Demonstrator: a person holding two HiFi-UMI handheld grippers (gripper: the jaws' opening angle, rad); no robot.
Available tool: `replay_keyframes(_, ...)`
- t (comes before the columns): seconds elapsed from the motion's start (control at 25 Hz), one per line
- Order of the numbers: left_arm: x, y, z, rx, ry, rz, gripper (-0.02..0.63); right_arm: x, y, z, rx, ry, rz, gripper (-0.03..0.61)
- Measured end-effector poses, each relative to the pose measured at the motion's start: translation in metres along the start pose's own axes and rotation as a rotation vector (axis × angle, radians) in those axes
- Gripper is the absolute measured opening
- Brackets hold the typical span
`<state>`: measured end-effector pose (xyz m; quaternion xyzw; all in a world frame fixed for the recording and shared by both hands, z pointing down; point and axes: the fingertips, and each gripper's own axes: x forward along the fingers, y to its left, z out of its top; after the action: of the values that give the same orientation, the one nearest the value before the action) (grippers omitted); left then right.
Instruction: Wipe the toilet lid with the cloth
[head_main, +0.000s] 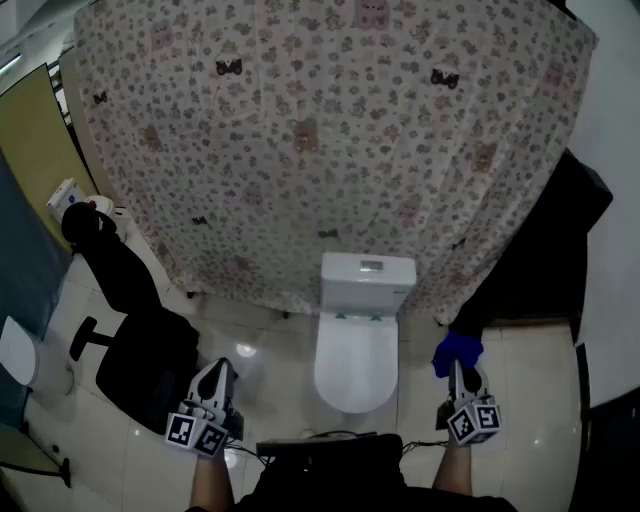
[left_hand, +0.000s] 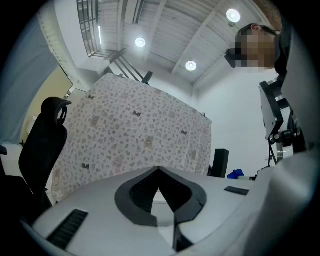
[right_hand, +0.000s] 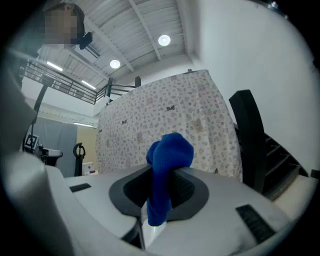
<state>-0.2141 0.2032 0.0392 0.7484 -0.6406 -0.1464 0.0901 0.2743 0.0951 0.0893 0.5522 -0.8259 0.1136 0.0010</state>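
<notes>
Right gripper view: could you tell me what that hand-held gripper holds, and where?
The right hand-held gripper clamps the blue cloth by its narrow lower part; the bunched end protrudes.

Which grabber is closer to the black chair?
Left. The left gripper is beside the black chair; the right gripper, holding the blue cloth, is past the toilet.
</notes>
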Motion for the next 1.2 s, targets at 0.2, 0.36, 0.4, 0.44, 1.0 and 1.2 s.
replay_keyframes(0.2,0.012,0.025,-0.021,-0.017,0.045,-0.017,-0.006,0.047,0.04,-0.015,-0.028,0.023,0.073,0.066)
replay_keyframes(0.36,0.027,0.043,-0.045,-0.021,0.106,-0.015,-0.006,0.087,0.067,-0.05,-0.02,0.093,0.152,0.066)
replay_keyframes(0.4,0.031,0.049,-0.054,-0.018,0.125,-0.009,-0.006,0.098,0.07,-0.063,-0.015,0.116,0.166,0.066)
replay_keyframes(0.44,0.031,0.055,-0.063,-0.017,0.153,0.003,-0.006,0.107,0.074,-0.08,-0.006,0.151,0.176,0.066)
replay_keyframes(1.0,0.099,0.125,-0.304,-0.132,0.335,0.138,-0.006,0.281,0.125,-0.364,0.021,0.492,0.347,0.066)
replay_keyframes(1.2,0.115,0.112,-0.38,-0.22,0.364,0.161,-0.006,0.34,0.142,-0.431,0.146,0.523,0.444,0.066)
